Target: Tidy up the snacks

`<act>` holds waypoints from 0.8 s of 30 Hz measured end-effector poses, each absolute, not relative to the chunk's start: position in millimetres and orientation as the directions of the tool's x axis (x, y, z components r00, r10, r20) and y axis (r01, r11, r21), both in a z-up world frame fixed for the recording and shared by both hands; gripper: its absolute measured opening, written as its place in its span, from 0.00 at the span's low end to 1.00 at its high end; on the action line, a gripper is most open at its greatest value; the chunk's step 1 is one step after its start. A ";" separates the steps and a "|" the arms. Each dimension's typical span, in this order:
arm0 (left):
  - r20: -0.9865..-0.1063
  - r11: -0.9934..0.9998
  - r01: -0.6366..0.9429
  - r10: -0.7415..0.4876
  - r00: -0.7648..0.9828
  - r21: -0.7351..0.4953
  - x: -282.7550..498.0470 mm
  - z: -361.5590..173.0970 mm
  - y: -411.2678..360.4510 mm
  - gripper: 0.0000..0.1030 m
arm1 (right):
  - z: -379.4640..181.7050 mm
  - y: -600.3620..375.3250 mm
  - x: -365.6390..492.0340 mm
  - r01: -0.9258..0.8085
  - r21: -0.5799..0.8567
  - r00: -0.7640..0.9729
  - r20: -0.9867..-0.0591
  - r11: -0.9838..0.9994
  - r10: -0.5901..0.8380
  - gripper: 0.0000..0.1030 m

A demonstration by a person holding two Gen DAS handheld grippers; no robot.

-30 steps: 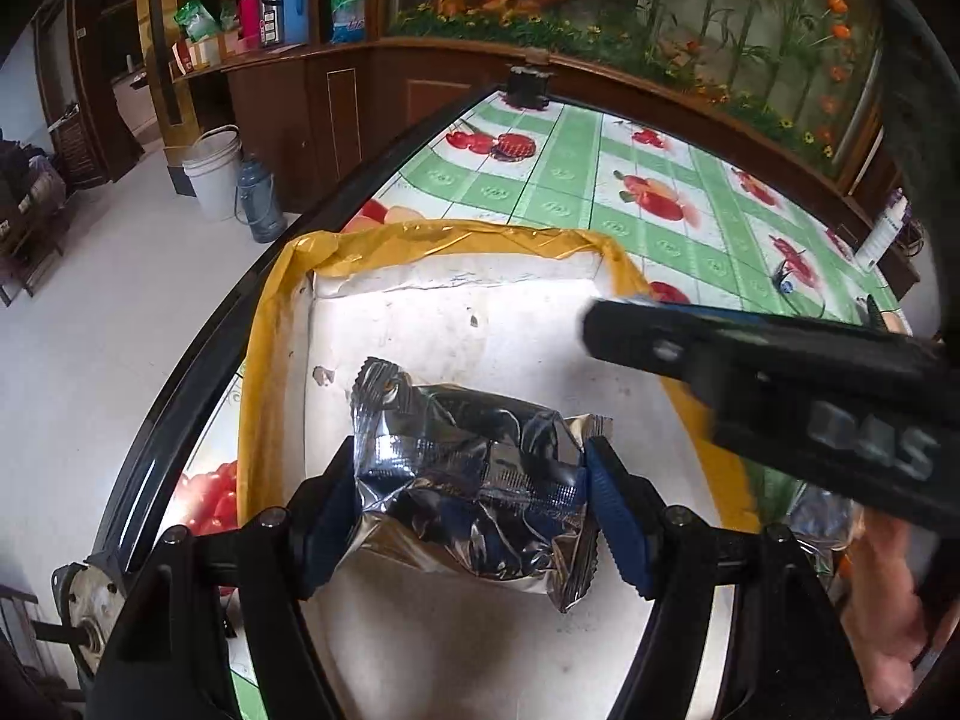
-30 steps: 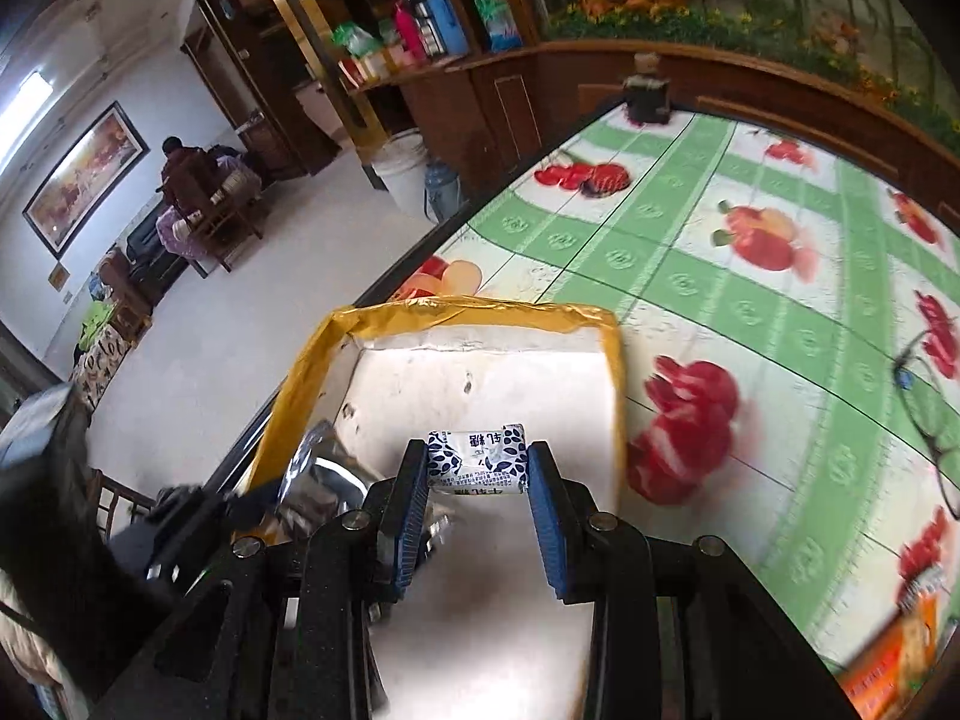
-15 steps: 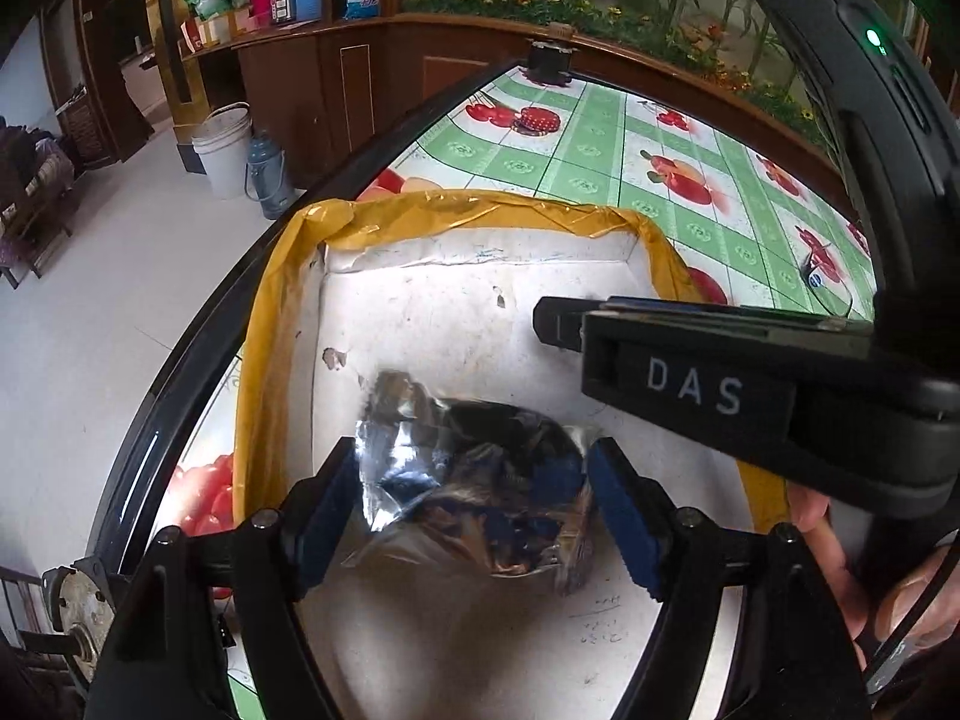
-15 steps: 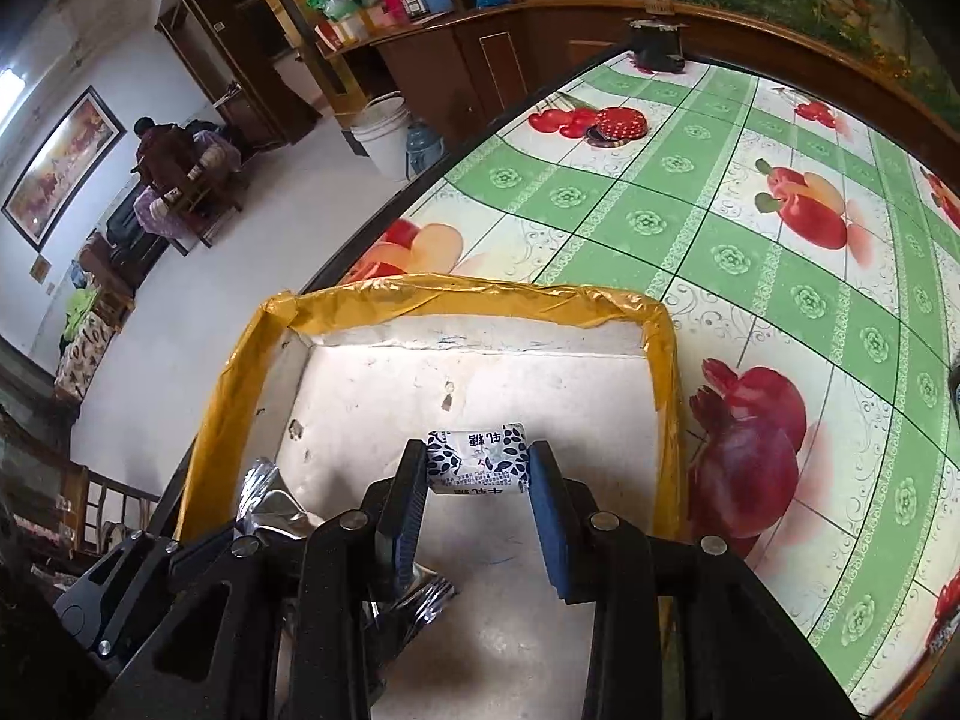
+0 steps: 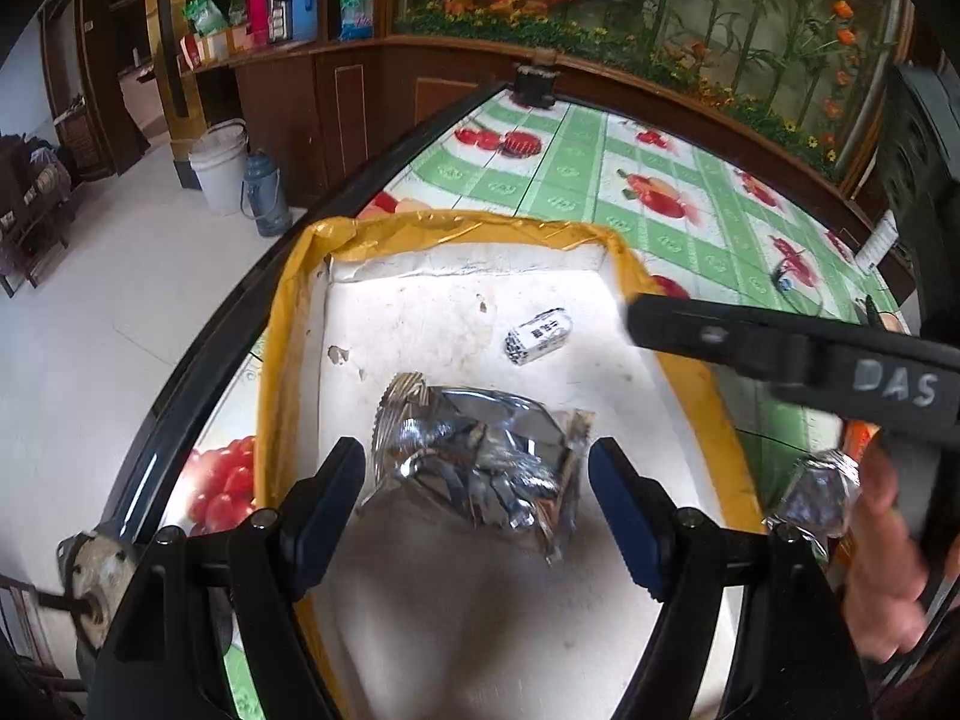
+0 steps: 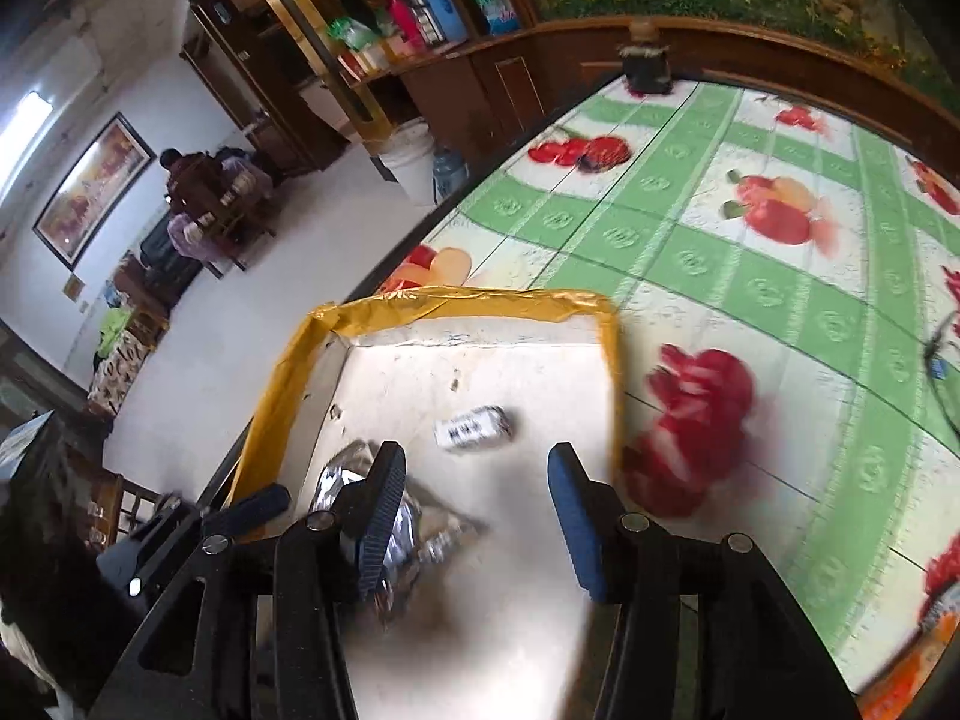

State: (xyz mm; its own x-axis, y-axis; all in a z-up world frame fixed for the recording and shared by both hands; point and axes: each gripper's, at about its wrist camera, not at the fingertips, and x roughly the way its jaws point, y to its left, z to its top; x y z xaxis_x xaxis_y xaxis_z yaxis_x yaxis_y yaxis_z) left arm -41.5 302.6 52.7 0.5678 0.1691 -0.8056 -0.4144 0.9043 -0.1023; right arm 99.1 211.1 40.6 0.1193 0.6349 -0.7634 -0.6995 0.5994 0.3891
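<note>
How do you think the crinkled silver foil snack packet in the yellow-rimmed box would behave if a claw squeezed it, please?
The crinkled silver foil snack packet would probably give and crumple: its skin is already creased. It looks puffy, so likely light for its size. The shiny film may slip between pads. It lies flat on the yellow-rimmed box floor, so rolling seems unlikely.

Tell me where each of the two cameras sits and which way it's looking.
Left wrist: on the left gripper, angled down into the box over the foil pack; the right gripper's arm and a hand show.
Right wrist: on the right gripper, angled down at the candy; jaws just opened, nothing between them.
Shared: box, foil pack, candy, tablecloth.
</note>
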 end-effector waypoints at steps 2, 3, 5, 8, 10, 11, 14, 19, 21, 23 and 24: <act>-0.792 0.910 -0.401 0.165 0.588 -0.108 -49.3 60.5 296.3 0.74 | 46.4 189.2 98.7 -0.694 0.406 0.116 -0.752 0.595 0.649 0.52; -0.784 0.912 -0.394 0.163 0.599 -0.111 -52.8 64.5 293.4 0.74 | 47.6 178.0 98.9 -0.688 0.400 0.124 -0.757 0.605 0.642 0.52; -0.767 0.917 -0.381 0.158 0.622 -0.120 -61.1 72.3 286.8 0.74 | 47.5 161.4 98.3 -0.681 0.361 0.159 -0.776 0.636 0.611 0.52; -0.745 0.923 -0.359 0.140 0.653 -0.141 -72.4 81.3 274.9 0.74 | 39.9 140.6 99.8 -0.681 0.280 0.201 -0.817 0.676 0.540 0.52; -0.738 0.928 -0.343 0.129 0.662 -0.145 -76.7 83.8 266.9 0.74 | 31.2 132.1 98.4 -0.692 0.249 0.201 -0.835 0.678 0.512 0.51; -0.735 0.932 -0.331 0.120 0.667 -0.148 -78.9 85.0 261.9 0.74 | 26.0 129.8 97.1 -0.700 0.238 0.194 -0.844 0.673 0.500 0.50; -0.733 0.942 -0.304 0.105 0.672 -0.144 -83.6 86.8 247.2 0.74 | 12.2 128.5 87.5 -0.738 0.208 0.156 -0.873 0.642 0.462 0.39; -0.717 0.956 -0.253 0.072 0.693 -0.149 -98.6 91.7 226.4 0.74 | 9.3 113.8 60.2 -0.820 0.174 0.110 -0.887 0.545 0.449 0.39; -0.712 0.961 -0.225 0.046 0.701 -0.159 -104.4 92.2 217.7 0.75 | 9.8 103.0 41.3 -0.864 0.159 0.080 -0.894 0.478 0.441 0.39; -0.709 0.968 -0.191 0.019 0.705 -0.164 -109.9 91.8 206.1 0.76 | 15.5 81.2 19.7 -0.896 0.173 0.044 -0.882 0.409 0.469 0.39; -0.708 0.971 -0.173 0.005 0.707 -0.166 -111.5 91.4 199.6 0.78 | 19.9 70.4 12.8 -0.900 0.173 0.050 -0.871 0.401 0.488 0.39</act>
State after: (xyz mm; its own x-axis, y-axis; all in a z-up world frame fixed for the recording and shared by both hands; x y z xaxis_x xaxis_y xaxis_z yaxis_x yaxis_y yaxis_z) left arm -111.5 199.6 91.4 0.7066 0.0051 -0.7076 -0.1730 0.9709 -0.1657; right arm 12.8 70.4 19.9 0.0500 0.4881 -0.8714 -0.8997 0.4009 0.1729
